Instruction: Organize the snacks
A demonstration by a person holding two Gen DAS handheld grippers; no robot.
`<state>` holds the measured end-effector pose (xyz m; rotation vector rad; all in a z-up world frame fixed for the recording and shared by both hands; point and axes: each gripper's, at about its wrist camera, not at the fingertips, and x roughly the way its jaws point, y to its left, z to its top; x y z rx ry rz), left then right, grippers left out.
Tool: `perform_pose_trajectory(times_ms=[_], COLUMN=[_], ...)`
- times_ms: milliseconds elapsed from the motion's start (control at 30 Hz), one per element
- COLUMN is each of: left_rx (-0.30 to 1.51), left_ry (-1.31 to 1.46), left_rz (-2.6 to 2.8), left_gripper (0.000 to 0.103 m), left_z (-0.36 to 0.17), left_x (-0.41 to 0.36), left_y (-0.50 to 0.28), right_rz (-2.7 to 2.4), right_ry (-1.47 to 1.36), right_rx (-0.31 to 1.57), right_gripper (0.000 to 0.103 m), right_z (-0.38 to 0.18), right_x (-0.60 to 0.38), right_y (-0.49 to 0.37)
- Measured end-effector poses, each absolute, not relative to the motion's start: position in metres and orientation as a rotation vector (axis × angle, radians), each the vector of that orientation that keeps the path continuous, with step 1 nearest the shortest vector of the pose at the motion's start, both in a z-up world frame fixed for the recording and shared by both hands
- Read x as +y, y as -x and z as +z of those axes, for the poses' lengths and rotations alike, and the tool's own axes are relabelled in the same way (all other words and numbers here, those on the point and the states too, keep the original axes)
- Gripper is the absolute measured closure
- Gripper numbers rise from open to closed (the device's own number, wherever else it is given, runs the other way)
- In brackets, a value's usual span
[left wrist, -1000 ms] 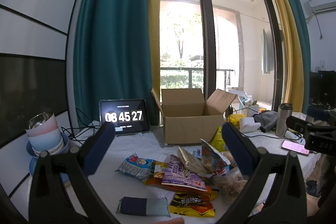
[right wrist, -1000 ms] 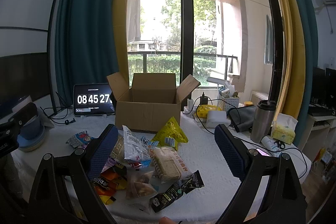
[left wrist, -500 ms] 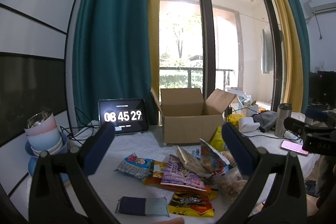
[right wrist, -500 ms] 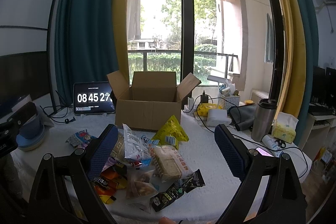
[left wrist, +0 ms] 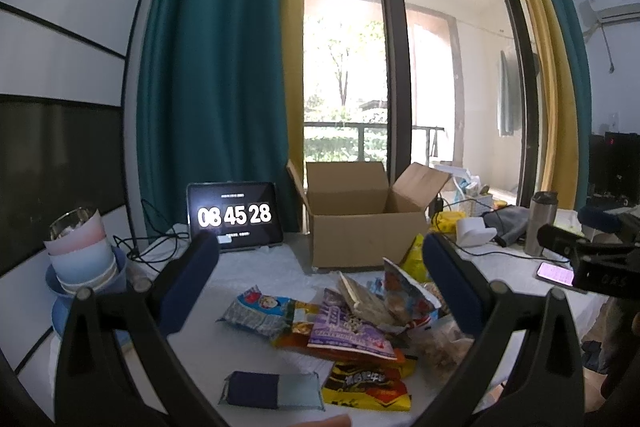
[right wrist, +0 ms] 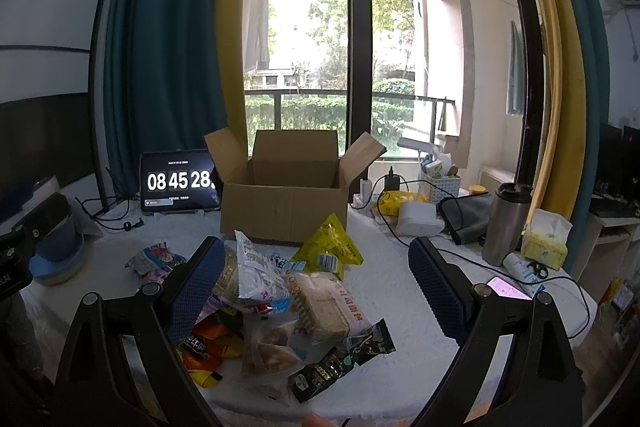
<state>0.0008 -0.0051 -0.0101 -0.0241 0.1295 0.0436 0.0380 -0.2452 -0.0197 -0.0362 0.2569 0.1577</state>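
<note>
Both wrist views face the window over the table, sharing cardboard box, snack pile

Tall dark-framed glass door with daylit balcony greenery beyond, teal curtain and yellow curtain flanking the door, white wall with black panel left of the door, air conditioner high to its right

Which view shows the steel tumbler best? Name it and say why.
The right wrist view: the steel tumbler stands large and whole, lid to base, beside the tissue pack. The left wrist view shows it too, but smaller and far off toward the right edge.
</note>
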Motion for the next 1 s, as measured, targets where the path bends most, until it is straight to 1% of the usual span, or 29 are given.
perform_pose_trajectory(times_ms=[100, 167, 333, 400, 733, 833, 1000], left_rx=[0.156, 0.180, 0.272, 0.319, 0.535, 0.580, 0.653], left_ry=[0.016, 0.011, 0.012, 0.020, 0.010, -0.045, -0.253], left_rz=[0.051, 0.060, 0.094, 0.109, 0.132, 0.071, -0.020], left_gripper=[0.001, 0.001, 0.001, 0.001, 0.001, 0.001, 0.001], left_z=[-0.017, -0.023, -0.049, -0.064, -0.141, -0.161, -0.189], left_x=[-0.004, -0.002, 0.009, 0.015, 0.039, 0.039, 0.032], left_y=[-0.005, -0.008, -0.021, -0.028, -0.056, -0.060, -0.069], right_rz=[0.161, 0.163, 0.170, 0.174, 0.204, 0.203, 0.209], right_ry=[0.037, 0.038, 0.042, 0.050, 0.102, 0.161, 0.173], right_rx=[0.279, 0.253, 0.318, 0.314, 0.448, 0.497, 0.537], right_gripper=[0.008, 0.008, 0.008, 0.008, 0.008, 0.008, 0.008], right_z=[-0.022, -0.026, -0.037, -0.043, -0.081, -0.093, -0.106], right_x=[-0.244, -0.243, -0.238, -0.235, -0.206, -0.200, -0.189], right_y=[-0.042, -0.045, -0.059, -0.066, -0.103, -0.113, -0.124])
